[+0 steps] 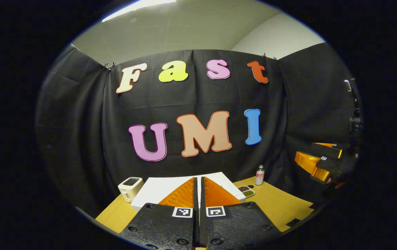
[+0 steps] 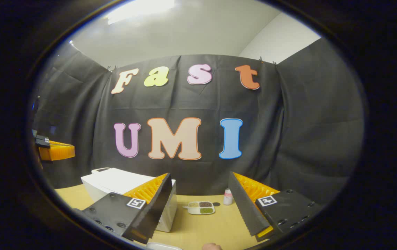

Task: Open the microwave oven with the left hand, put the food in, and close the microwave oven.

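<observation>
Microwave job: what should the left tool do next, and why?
Probably lower the left tool toward the front of the microwave. It looks shut and holds nothing, raised above the white box, whose door isn't visibly open. The food tray waits on the table.

Toaster (image 1: 130,186); bottle (image 1: 260,175); wooden table (image 1: 275,205)

White microwave (image 2: 115,182) shut; food tray (image 2: 201,207) beside it

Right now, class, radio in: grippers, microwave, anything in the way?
Left gripper shut, empty, above the white box-shaped microwave. Right gripper open, empty. Microwave door looks closed. White compartment tray of food on the wooden table, untouched.
</observation>
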### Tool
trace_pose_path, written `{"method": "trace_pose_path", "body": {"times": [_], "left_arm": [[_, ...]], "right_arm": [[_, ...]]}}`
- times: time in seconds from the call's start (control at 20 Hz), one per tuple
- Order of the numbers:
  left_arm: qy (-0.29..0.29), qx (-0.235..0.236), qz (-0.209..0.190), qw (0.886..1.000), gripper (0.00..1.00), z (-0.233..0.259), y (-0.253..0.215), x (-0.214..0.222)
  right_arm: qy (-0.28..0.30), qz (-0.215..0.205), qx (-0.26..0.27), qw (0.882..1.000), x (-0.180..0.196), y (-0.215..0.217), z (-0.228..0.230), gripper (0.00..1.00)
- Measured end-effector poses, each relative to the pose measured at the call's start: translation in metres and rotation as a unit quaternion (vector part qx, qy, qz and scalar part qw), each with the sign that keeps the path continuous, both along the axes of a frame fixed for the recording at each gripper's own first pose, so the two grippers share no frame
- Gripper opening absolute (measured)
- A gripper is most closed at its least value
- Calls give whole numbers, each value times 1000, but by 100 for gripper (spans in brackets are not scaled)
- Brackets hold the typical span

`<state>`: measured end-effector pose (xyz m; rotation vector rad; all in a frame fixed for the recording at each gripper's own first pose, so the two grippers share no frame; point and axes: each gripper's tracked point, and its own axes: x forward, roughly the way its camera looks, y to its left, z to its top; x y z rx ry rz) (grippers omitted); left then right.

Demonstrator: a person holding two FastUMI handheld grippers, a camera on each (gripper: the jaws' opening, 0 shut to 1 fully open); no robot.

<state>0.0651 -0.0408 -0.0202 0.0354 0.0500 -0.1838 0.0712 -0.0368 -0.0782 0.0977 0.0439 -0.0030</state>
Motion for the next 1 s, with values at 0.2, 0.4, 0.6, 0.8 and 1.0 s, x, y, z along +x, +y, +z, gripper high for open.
{"method": "trace_pose_path", "body": {"times": [0.2, 0.4, 0.6, 0.8, 1.0], "left_arm": [[-11, -22, -23, 999, 35, 4, -6, -16], [-15, -28, -25, 999, 96, 0, 3, -25], [-6, -32, -10, 999, 96, -5, 20, -30], [-9, -31, -4, 999, 96, -6, 31, -33], [-24, -38, -10, 999, 99, 0, 27, -37]], "right_arm": [[12, 7, 6, 1000, -17, 6, 5, 94], [6, 7, -15, 1000, -34, 12, 13, 94], [3, 9, -21, 1000, -45, 20, 19, 94], [-2, 6, -25, 1000, -51, 22, 26, 94], [1, 2, -24, 1000, -57, 21, 26, 94]]}}
